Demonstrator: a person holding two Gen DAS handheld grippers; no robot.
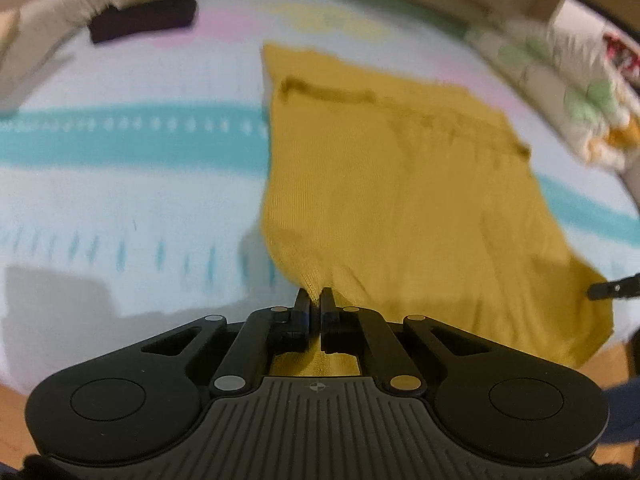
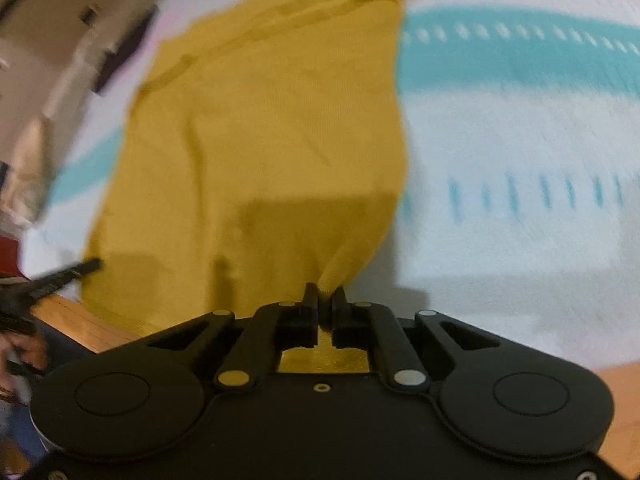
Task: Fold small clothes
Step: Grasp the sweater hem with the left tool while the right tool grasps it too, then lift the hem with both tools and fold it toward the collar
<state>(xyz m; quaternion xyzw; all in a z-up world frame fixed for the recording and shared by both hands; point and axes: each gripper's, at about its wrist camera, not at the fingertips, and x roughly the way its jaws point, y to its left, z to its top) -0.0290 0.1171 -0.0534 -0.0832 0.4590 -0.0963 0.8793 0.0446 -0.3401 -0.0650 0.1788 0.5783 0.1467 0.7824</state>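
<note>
A mustard-yellow knitted garment (image 1: 400,184) lies spread on a pale cloth with teal stripes (image 1: 120,152). My left gripper (image 1: 316,300) is shut on the garment's near left corner, with the fabric bunched between its pads. In the right wrist view the same yellow garment (image 2: 260,128) stretches away, and my right gripper (image 2: 325,296) is shut on its near right corner. The tip of the right gripper (image 1: 612,289) shows at the right edge of the left wrist view. The tip of the left gripper (image 2: 60,276) shows at the left edge of the right wrist view.
A dark purple folded item (image 1: 140,20) lies at the far left of the cloth. Patterned fabric (image 1: 580,92) is heaped at the far right. The wooden table edge (image 2: 80,324) runs along the near side. A dark sleeve (image 2: 24,344) shows at the lower left.
</note>
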